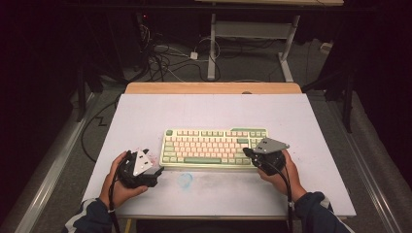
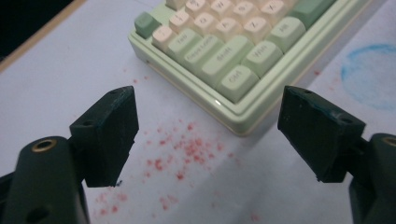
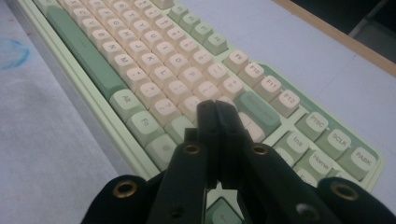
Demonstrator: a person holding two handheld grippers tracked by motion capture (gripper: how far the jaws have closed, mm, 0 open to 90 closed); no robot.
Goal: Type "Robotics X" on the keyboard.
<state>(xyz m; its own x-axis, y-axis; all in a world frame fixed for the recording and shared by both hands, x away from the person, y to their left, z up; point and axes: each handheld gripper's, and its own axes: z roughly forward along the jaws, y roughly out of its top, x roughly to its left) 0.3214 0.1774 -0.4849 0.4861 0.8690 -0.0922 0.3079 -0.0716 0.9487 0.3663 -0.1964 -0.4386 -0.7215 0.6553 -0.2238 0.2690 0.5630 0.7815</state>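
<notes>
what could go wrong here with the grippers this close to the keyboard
1. The right gripper has its jaws shut and sits over the keyboard at its right end; pushing down may hit several keys at once, since the shut tips look wider than one keycap.
2. The left gripper is open beside the keyboard's corner; closing or advancing could nudge the board sideways.
3. Red specks on the table could smear onto the jaws.
</notes>
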